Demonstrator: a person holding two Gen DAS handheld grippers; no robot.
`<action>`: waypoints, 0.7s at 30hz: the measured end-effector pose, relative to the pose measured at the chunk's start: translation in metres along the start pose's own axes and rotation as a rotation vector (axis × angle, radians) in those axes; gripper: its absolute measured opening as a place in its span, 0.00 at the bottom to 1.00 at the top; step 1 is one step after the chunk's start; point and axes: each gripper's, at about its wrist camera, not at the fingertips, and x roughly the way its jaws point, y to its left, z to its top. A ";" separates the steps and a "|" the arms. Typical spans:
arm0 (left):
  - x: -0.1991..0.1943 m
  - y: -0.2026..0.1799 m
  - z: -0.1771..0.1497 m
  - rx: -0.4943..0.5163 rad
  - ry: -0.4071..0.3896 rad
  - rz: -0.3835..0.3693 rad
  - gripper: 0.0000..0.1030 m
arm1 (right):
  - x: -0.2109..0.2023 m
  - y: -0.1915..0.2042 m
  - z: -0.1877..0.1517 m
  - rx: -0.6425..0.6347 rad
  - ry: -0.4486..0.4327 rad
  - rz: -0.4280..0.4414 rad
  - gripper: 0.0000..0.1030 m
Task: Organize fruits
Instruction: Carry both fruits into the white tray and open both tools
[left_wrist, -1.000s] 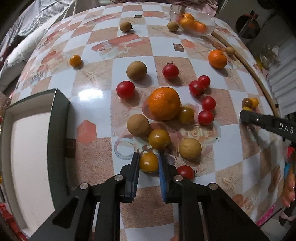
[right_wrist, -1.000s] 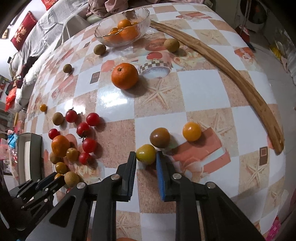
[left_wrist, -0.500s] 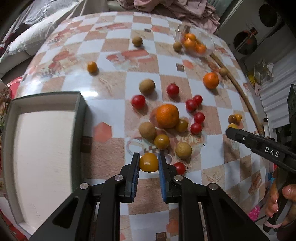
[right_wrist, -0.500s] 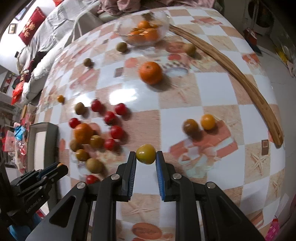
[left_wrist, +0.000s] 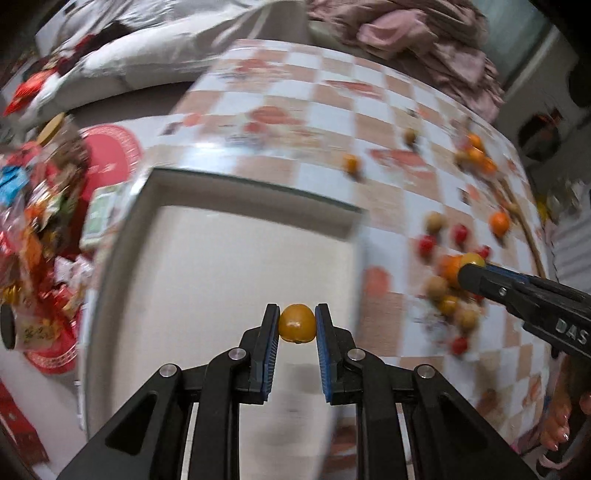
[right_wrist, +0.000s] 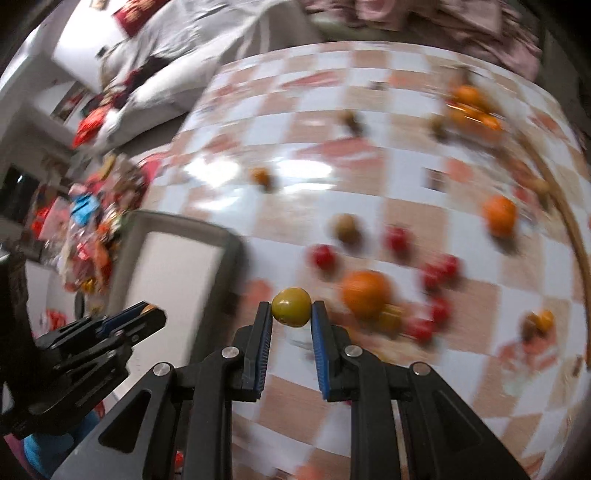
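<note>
1. Left gripper (left_wrist: 296, 325) is clamped on an orange-yellow tomato (left_wrist: 297, 323), which sits pinched between the tips of its two blue-padded fingers (left_wrist: 270, 343), one pad pressing each side.
2. Directly beyond and below that held fruit lies the pale floor of a shallow tray (left_wrist: 255, 192) with a dark rim; the fruit hangs above the tray's near half, not touching it.
3. Right gripper (right_wrist: 291, 308) is likewise closed on a yellow-green tomato (right_wrist: 291, 307), caught at the very ends of its fingers, with most of the fruit standing out past the tips.
4. In the right wrist view this second fruit is over the checked tablecloth (right_wrist: 295, 122), just right of the tray's right rim, and the left gripper shows at the near left, over the tray.
5. In the left wrist view the right gripper reaches in from the right edge, its tip and yellow-green fruit in front of the fruit cluster.
6. Just beyond the right gripper, a little to the right, a large orange (right_wrist: 365, 293) lies on the cloth among several red cherry tomatoes (right_wrist: 323, 256) and brownish round fruits; all are motion-blurred.
7. Farther right, a second orange (right_wrist: 499, 216) sits alone near a curved wooden strip (right_wrist: 576, 236) along the table's right side.
8. At the far right a glass bowl (right_wrist: 471, 107) holds orange fruit, though blur hides its details.
9. Off the table's left edge, a heap of red and coloured packets (left_wrist: 40, 206) lies lower down.
</note>
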 end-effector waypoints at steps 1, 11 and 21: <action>0.001 0.012 0.000 -0.014 -0.004 0.018 0.20 | 0.005 0.011 0.003 -0.019 0.006 0.014 0.23; 0.027 0.074 0.000 -0.071 0.011 0.125 0.20 | 0.064 0.089 0.020 -0.141 0.096 0.064 0.23; 0.045 0.081 -0.005 -0.031 0.040 0.131 0.21 | 0.111 0.110 0.025 -0.222 0.179 -0.009 0.23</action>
